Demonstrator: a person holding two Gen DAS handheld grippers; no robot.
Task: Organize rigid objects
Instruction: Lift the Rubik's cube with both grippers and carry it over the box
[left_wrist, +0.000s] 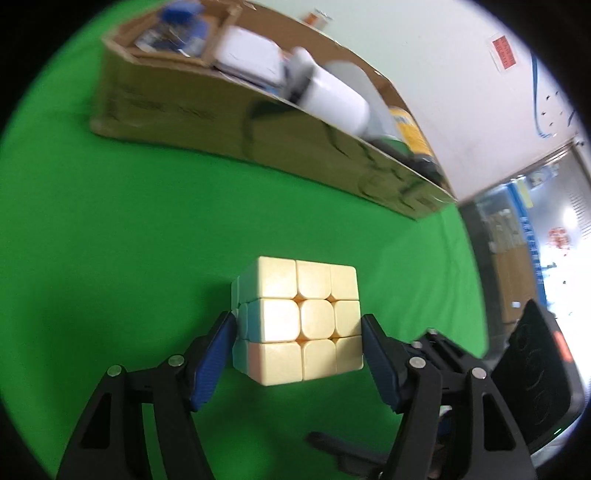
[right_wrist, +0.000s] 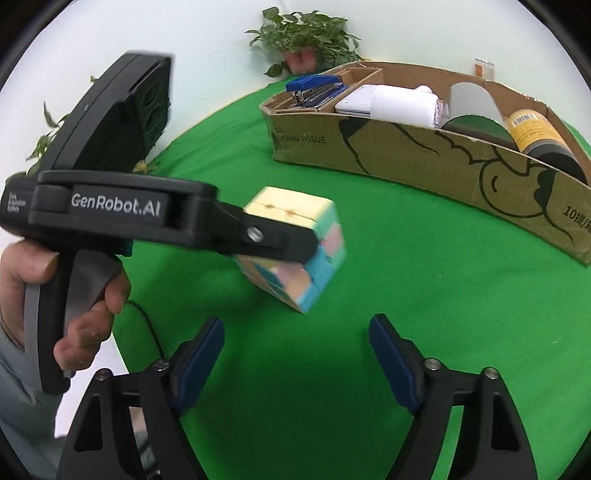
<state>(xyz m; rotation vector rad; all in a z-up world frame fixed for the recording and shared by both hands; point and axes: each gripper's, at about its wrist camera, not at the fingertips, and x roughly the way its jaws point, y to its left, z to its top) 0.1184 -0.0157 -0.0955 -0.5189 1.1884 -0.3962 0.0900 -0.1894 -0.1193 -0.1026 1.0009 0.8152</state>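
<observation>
Cube: pastel plastic puzzle cube (left_wrist: 299, 321), cream-yellow face up, on the green-covered desk (left_wrist: 110, 240) in front of the box, seemingly tilted on one edge.
Left hand-held gripper (left_wrist: 298, 336): blue pads (left_wrist: 210, 365) flank the cube's two sides, touching or just about, so it looks clamped; blur leaves that slightly unsure.
Left hand (right_wrist: 74, 295): wrapped around the black gripper handle.
Right hand-held gripper (right_wrist: 295, 336): jaws spread wide, nothing between them, just short of the cube.
Box: long brown cardboard box (right_wrist: 424, 162) well behind the cube, holding a blue stapler (right_wrist: 314, 86), a white bottle (right_wrist: 402, 103) and a yellow-labelled can (right_wrist: 532, 129).
Backdrop: potted green plant (right_wrist: 303, 37) by the wall.
</observation>
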